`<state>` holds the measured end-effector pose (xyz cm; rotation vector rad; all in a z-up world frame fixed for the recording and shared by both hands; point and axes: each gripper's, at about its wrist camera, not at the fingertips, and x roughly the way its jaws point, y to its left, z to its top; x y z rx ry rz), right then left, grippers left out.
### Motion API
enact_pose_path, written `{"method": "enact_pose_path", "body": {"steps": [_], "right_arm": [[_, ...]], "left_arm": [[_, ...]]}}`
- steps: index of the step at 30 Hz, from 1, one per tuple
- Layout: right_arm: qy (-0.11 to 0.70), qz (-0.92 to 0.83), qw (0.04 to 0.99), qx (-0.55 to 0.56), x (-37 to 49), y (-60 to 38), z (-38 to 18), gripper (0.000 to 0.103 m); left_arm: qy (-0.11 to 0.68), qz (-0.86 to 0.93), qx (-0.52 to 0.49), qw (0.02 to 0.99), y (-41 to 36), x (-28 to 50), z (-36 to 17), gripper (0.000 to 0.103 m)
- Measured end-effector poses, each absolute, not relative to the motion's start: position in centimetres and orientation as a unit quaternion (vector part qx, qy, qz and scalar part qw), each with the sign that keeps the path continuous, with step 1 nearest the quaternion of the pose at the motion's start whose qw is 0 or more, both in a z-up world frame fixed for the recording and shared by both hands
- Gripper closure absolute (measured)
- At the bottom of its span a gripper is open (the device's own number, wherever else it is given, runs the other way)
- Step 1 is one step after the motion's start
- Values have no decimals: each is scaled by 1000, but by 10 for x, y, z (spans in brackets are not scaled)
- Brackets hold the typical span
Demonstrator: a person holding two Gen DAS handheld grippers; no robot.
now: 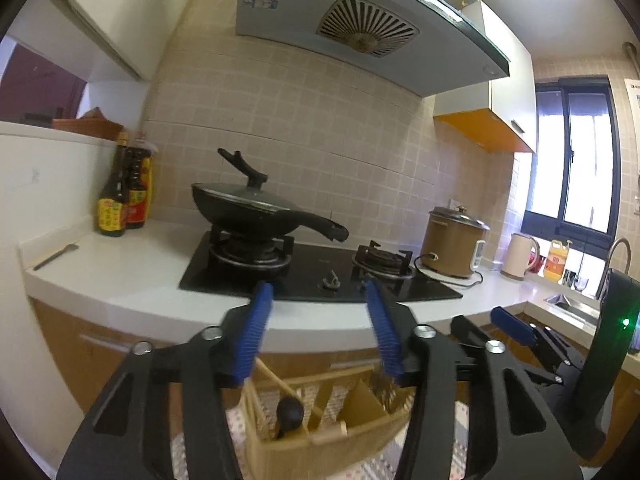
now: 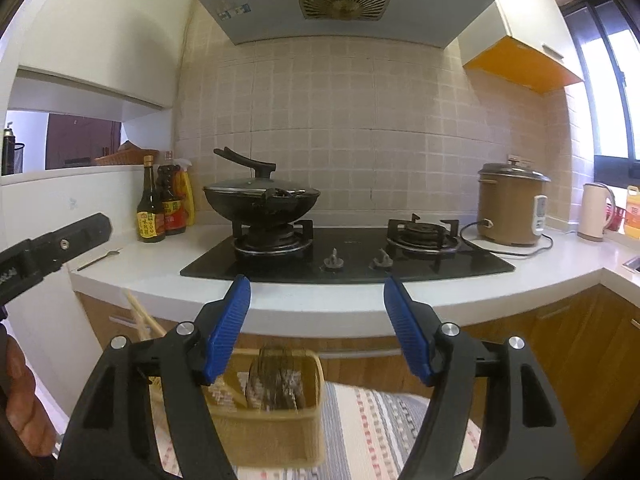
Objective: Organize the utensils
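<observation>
Where countertop [image 2: 320,300] ends: utensil basket [image 2: 276,428].

Left gripper [image 1: 318,292] spread wide, blue fingers [image 1: 256,320] apart, nothing between. Below, a wicker basket [image 1: 320,446] with chopsticks [image 1: 280,380] and a black-knobbed utensil [image 1: 290,412]. Ahead, a lidded wok [image 1: 248,210] on the stove [image 1: 320,272]. Right gripper [image 1: 516,324] alongside.

I can read almost nothing here. The two sauce bottles [image 2: 151,216] on the counter carry yellow and red labels with Chinese characters too small for me to make out. The sticker [image 2: 235,11] on the range hood [image 2: 344,32] has blurred print. The yellow jug [image 2: 633,216] by the window shows an unreadable label.
</observation>
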<state>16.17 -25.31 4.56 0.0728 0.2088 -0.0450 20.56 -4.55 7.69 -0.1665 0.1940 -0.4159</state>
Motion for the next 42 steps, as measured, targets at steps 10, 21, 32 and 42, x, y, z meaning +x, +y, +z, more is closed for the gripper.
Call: {"method": "enact_pose_path", "body": {"steps": [10,21,32,42], "right_arm": [[136,-26,988,69,78,-263,12,37],[134,-45,986,91,54,-270,-27,34],[136,-37,989,52,48,-256,-56,29],[125,-43,991,21,44,-244,-61,24]], "left_arm": [[119,-154,-66,979,-50,111,26,37],[72,41,-47,995,-65,82,-33,23],[95,29,-18,995,-74,79,-52,21],[131,5,-20,991,-69,88,-62,17]]}}
